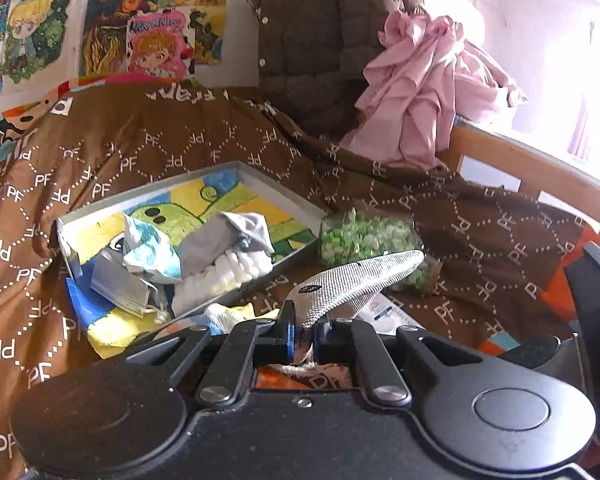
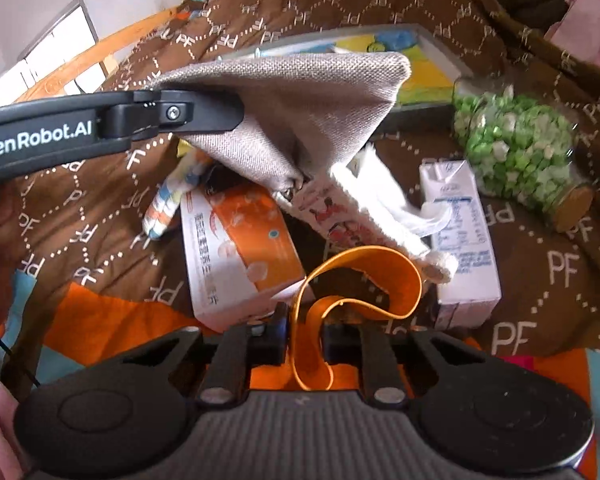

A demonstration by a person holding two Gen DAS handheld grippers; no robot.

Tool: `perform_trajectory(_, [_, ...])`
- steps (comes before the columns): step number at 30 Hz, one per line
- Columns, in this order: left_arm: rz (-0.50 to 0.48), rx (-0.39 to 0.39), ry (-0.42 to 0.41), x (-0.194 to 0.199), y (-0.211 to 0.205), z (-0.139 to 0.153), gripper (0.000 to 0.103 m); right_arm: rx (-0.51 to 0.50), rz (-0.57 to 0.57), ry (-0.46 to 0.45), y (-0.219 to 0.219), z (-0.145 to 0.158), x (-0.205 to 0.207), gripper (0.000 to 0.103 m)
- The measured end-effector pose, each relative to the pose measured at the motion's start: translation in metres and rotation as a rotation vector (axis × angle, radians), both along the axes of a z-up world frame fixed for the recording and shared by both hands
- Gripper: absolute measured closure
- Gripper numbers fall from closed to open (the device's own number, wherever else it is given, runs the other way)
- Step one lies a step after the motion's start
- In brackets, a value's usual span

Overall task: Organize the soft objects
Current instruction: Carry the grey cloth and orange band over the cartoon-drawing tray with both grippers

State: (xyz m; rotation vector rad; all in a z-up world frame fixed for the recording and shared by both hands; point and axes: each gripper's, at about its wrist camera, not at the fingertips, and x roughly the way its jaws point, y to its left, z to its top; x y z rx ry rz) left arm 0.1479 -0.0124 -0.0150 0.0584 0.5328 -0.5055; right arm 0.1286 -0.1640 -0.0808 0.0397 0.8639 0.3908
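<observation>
My left gripper [image 1: 303, 338] is shut on a grey woven fabric pouch [image 1: 356, 280] and holds it above the bed. The pouch also shows in the right wrist view [image 2: 292, 112], pinched by the left gripper's black fingers [image 2: 196, 114], with a printed cloth piece [image 2: 340, 216] hanging from it. My right gripper [image 2: 305, 338] is shut on an orange band [image 2: 364, 280] that loops up in front of it. A grey tray [image 1: 284, 188] holds masks, a grey cloth [image 1: 236, 236] and white fluffy material [image 1: 228, 276].
A jar of green and white stars [image 2: 516, 148] lies on the brown quilt [image 1: 140, 148], also in the left wrist view [image 1: 364, 240]. An orange-white box [image 2: 240, 248] and a white carton [image 2: 464, 240] lie below the pouch. A wooden bed rail [image 1: 532, 168] and pink cloth [image 1: 428, 88] stand at the right.
</observation>
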Motion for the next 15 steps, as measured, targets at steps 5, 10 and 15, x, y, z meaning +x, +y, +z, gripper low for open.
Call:
perform_trajectory(5, [0.033, -0.066, -0.012, -0.003, 0.011, 0.013, 0.096, 0.008, 0.02, -0.118, 0.002, 0.022, -0.022, 0.085])
perform_trajectory(10, [0.066, -0.124, -0.036, -0.004, 0.022, 0.026, 0.096, -0.014, 0.045, -0.288, 0.006, 0.04, -0.037, 0.085])
perform_trajectory(15, [0.103, -0.216, -0.039, 0.002, 0.036, 0.035, 0.096, -0.045, 0.07, -0.406, 0.013, 0.046, -0.039, 0.085])
